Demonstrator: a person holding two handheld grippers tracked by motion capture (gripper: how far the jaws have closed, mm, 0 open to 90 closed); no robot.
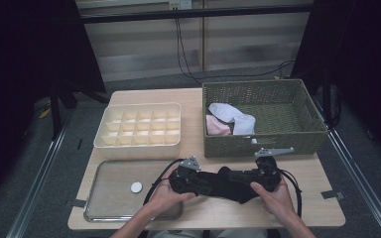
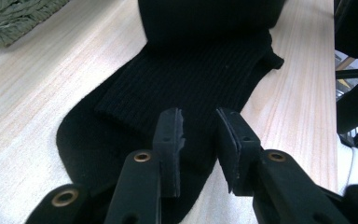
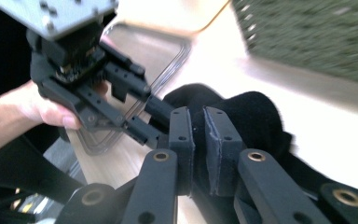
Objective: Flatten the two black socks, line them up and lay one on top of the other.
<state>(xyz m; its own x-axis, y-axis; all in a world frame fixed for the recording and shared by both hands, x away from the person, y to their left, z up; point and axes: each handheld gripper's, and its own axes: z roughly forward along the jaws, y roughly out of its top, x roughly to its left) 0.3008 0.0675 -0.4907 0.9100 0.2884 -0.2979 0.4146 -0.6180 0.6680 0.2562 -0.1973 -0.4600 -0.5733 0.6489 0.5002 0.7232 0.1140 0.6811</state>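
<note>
— Lying flat on the table [image 1: 317, 208], the black sock [image 1: 228, 182] stretches between both grippers, before the green basket [image 1: 263, 144].

— And the jaws?

— Left gripper [image 2: 200, 128] parted, pads clear above the sock; right gripper [image 3: 199, 122] a narrow gap, gripping nothing.

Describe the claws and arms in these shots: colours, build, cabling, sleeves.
Both claws are black. The left claw has two flat rectangular pads on link arms with brass-ringed pivot holes; one pad's edge is chipped. The right claw is the same build. Each carries a grey three-cornered plate on top and trails a black cable. Forearms are bare, no sleeves.
</note>
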